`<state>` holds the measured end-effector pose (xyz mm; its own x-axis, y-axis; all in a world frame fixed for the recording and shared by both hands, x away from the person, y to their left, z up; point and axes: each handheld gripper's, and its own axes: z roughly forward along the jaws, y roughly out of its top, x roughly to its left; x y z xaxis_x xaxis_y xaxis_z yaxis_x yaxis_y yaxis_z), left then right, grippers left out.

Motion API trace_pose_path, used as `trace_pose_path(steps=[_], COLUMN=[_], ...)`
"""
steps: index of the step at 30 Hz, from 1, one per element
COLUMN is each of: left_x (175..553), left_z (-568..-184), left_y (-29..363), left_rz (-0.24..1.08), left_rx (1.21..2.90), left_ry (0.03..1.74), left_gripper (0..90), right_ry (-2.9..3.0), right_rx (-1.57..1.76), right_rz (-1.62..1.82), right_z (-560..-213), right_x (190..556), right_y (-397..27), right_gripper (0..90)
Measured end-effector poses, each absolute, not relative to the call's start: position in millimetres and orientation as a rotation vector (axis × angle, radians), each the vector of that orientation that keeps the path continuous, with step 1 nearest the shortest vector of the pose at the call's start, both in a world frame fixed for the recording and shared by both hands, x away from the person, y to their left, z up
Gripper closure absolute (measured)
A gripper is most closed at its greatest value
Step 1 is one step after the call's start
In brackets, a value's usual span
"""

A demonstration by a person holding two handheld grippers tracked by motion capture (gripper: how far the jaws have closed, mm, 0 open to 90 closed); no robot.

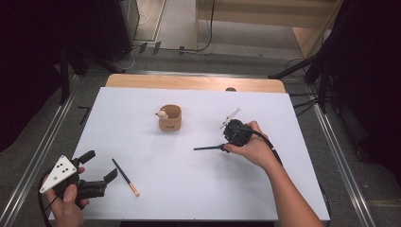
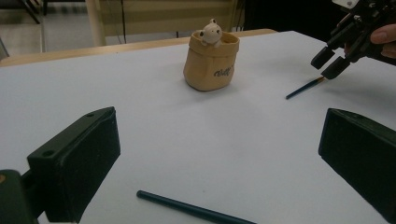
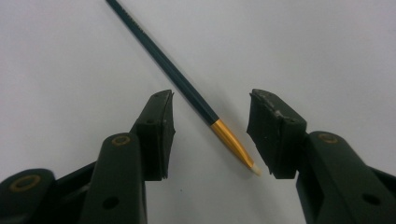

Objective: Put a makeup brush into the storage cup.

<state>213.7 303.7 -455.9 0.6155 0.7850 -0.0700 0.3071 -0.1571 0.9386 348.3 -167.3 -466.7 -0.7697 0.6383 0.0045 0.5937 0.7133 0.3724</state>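
From the high view, the right tongs [image 1: 226, 140] are down on the white desk [image 1: 189, 189] right of centre, tips at the near end of a dark brush [image 1: 208, 148] that lies flat and points left. A tan pouch-shaped cup [image 1: 170, 118] with a small animal figure [image 1: 163, 114] on its rim stands near the desk's middle. The left tongs [image 1: 97, 165] rest spread at the near left corner, with a second brush [image 1: 126, 177] lying just beside them.

In the left gripper view, the left tongs [image 2: 219, 154] stand wide with nothing between them; the second brush [image 2: 196, 211] lies on the desk below them. Farther off, the right tongs [image 2: 329, 63] sit at the first brush's [image 2: 306, 87] gold end.

In the right gripper view, the right tongs [image 3: 210, 135] straddle the brush [image 3: 187, 88], its gold ferrule [image 3: 229, 141] and pale tip between the pads [image 3: 161, 135], which are not touching it.
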Motion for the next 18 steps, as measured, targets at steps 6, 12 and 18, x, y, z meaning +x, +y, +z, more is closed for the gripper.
trace_pose_path(steps=[6, 12, 18], left_x=[213.9, 214.0, 213.8], left_z=[-456.2, -456.2, -456.0], left_y=[302.5, 302.7, 303.3], left_rz=[0.538, 0.538, 0.537], left_rx=[1.736, 1.736, 1.736], left_ry=[0.895, 0.893, 0.893], left_gripper=[0.0, 0.0, 0.0], right_ry=[2.819, 2.844, 2.884], right_rx=[0.981, 0.934, 0.963], right_rz=[0.429, 0.368, 0.378], right_z=[-472.7, -479.1, -480.7], right_x=[351.5, 353.8, 356.8], right_y=[-162.6, -158.7, -159.7], right_gripper=[58.8, 64.5, 74.1])
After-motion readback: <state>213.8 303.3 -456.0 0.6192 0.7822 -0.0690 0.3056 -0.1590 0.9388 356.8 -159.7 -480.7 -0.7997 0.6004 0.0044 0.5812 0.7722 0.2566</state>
